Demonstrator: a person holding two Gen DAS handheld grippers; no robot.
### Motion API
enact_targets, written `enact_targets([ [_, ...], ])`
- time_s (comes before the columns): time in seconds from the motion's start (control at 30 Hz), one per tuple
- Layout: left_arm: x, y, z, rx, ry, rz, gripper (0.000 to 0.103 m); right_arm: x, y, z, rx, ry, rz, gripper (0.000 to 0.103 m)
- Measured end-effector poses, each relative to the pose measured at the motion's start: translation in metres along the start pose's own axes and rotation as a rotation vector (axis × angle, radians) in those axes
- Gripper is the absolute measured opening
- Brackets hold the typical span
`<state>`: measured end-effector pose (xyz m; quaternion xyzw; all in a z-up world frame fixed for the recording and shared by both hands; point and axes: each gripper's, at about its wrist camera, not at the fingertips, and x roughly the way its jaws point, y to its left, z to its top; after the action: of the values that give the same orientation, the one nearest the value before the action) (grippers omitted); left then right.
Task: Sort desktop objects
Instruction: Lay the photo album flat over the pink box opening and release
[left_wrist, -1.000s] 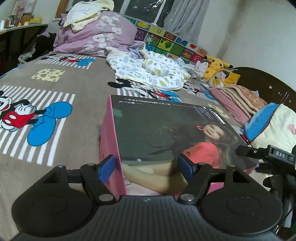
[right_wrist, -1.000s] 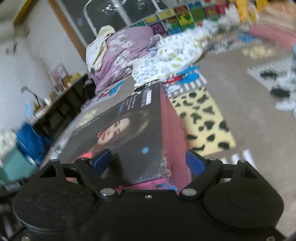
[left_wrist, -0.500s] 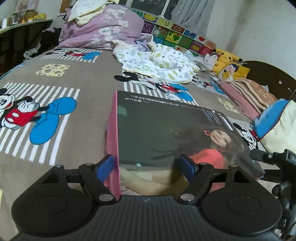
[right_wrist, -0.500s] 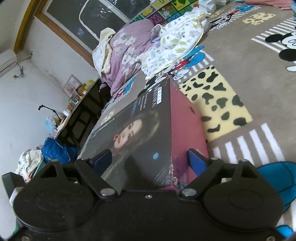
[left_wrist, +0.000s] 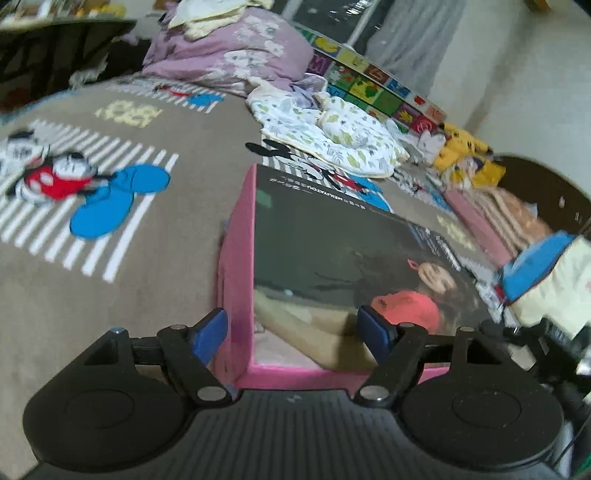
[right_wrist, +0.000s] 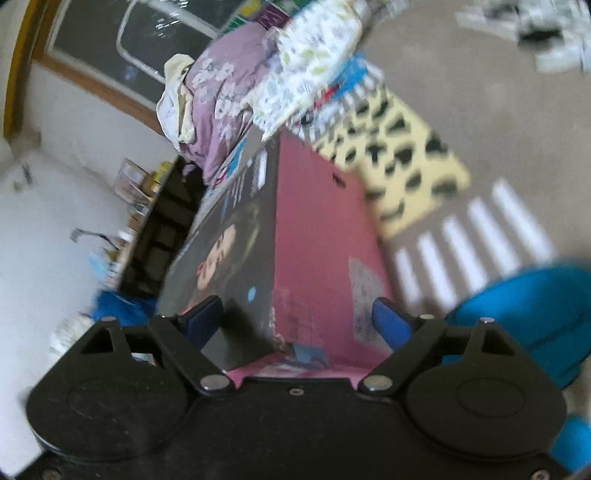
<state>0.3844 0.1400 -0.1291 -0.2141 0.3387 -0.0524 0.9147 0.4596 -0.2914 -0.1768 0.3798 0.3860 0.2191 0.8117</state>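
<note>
A large pink box (left_wrist: 317, 254) with a dark lid showing a woman's photo is held over the cartoon-print bedspread (left_wrist: 155, 266). My left gripper (left_wrist: 295, 332) straddles its near left corner, one blue fingertip (left_wrist: 208, 332) on the pink side, the other on the lid. My right gripper (right_wrist: 295, 321) straddles the opposite corner of the box (right_wrist: 317, 229), one finger on the lid, one on the pink side (right_wrist: 389, 323). Both are shut on the box. The right view is tilted and blurred.
A purple quilt pile (left_wrist: 236, 59) and a leaf-print cloth (left_wrist: 328, 136) lie at the far side of the bed. Plush toys (left_wrist: 465, 155) and folded blankets (left_wrist: 509, 221) sit at the right. A dark desk (right_wrist: 162, 229) stands beside the bed.
The box has tilted and shifted with both grippers still on it. The right view has rolled further and the bed now passes closer below it.
</note>
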Motion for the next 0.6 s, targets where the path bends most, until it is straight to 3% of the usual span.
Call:
enact_targets([
  [0.07,0.002,0.005,-0.001,-0.039,0.006,-0.012,0.080,0.001,-0.001,-0.004,0.004,-0.011,0.000,0.092],
  [0.17,-0.005,-0.004,-0.005,0.007,-0.011,0.029,0.082,-0.001,0.002,-0.008,0.012,-0.016,-0.010,0.093],
  [0.4,-0.032,-0.027,-0.024,0.109,-0.037,0.104,0.082,-0.033,0.045,-0.031,-0.222,-0.049,-0.152,0.093],
  [0.6,-0.064,-0.045,-0.052,0.173,-0.042,0.141,0.082,-0.072,0.076,-0.067,-0.356,-0.051,-0.196,0.093],
])
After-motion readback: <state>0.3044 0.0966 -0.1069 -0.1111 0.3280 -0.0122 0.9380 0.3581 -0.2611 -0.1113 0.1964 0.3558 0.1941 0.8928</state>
